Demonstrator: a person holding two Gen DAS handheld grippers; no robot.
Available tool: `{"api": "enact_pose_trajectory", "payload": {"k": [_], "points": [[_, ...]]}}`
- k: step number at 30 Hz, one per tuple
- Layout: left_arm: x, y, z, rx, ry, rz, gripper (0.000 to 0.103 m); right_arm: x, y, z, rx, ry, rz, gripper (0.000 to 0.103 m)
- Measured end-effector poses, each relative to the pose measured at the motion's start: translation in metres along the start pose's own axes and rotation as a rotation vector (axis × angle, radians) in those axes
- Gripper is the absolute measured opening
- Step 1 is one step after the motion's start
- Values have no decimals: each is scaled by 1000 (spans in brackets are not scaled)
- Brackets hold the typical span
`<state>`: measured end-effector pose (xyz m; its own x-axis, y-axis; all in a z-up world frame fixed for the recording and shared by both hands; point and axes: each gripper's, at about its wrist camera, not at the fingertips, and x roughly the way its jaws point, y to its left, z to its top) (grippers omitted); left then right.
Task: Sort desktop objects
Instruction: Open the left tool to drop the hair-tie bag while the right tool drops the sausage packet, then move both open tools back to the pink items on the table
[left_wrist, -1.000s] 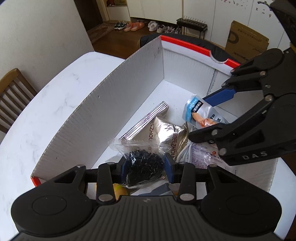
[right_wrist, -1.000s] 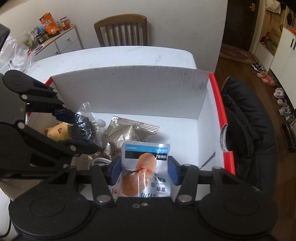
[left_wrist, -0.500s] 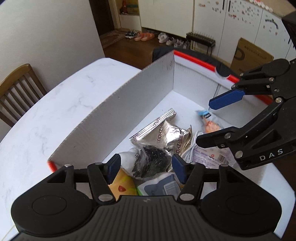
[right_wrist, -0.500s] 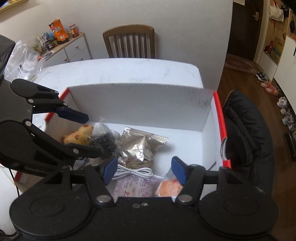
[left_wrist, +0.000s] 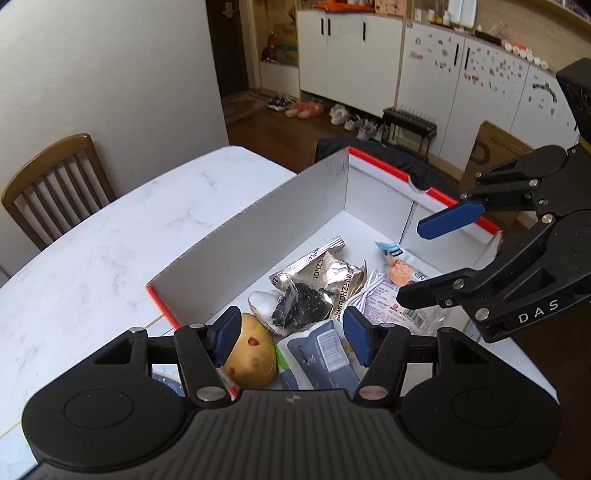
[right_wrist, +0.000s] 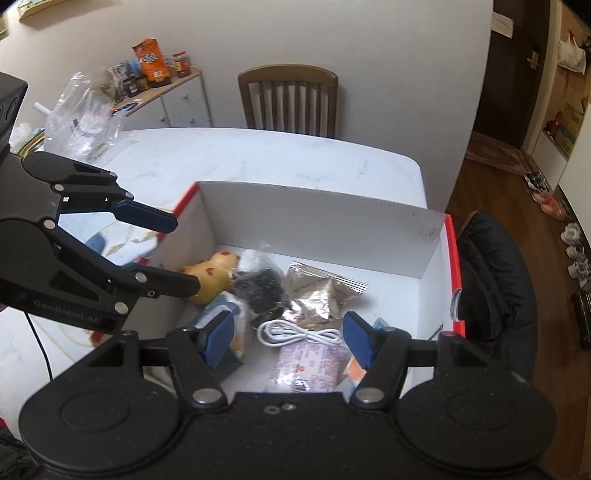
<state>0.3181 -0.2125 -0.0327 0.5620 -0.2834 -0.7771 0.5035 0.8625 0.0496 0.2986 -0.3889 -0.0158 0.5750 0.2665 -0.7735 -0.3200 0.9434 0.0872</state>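
Observation:
A white cardboard box with a red rim (left_wrist: 258, 236) (right_wrist: 317, 229) stands on the white table and holds the sorted items. Inside lie a clear bag of black pieces (left_wrist: 301, 306) (right_wrist: 262, 286), a silver foil packet (left_wrist: 332, 273) (right_wrist: 321, 295), a white cable (right_wrist: 299, 334), a pink-printed packet (left_wrist: 384, 301) (right_wrist: 310, 365), an orange-and-white pouch (left_wrist: 399, 264), a yellow toy (left_wrist: 251, 354) (right_wrist: 214, 271) and a grey-blue pack (left_wrist: 321, 362). My left gripper (left_wrist: 290, 339) is open and empty above the box's near end. My right gripper (right_wrist: 288, 336) is open and empty above the box.
A wooden chair (left_wrist: 51, 184) (right_wrist: 288, 99) stands by the table (left_wrist: 110, 258). A black jacket (right_wrist: 495, 280) hangs beside the box. A clear plastic bag (right_wrist: 81, 118) and a cabinet with snacks (right_wrist: 159, 81) are at the far left. Shoes lie on the floor (left_wrist: 314, 110).
My left gripper let go of the bag of black pieces and my right gripper let go of the orange-and-white pouch. Both opened and rose away from the box.

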Motion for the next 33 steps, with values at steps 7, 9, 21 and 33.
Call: {"api": "enact_pose_trajectory", "payload": {"k": [7,9,21,33], "points": [[-37,4,-16,-29,-60,0,60,-20,23,6,-30,-25,13,66],[-47,5,-22,-28,-77,-4,60,-27,31,6,-34,-36,16,66],[-93,19,-80,-57,-113,-33,60,-40,92,-2,-37,-56,5,68],[-131,70,-143,-73,-113,-22,64,-27,170,-4,-29,-46,2,70]]}}
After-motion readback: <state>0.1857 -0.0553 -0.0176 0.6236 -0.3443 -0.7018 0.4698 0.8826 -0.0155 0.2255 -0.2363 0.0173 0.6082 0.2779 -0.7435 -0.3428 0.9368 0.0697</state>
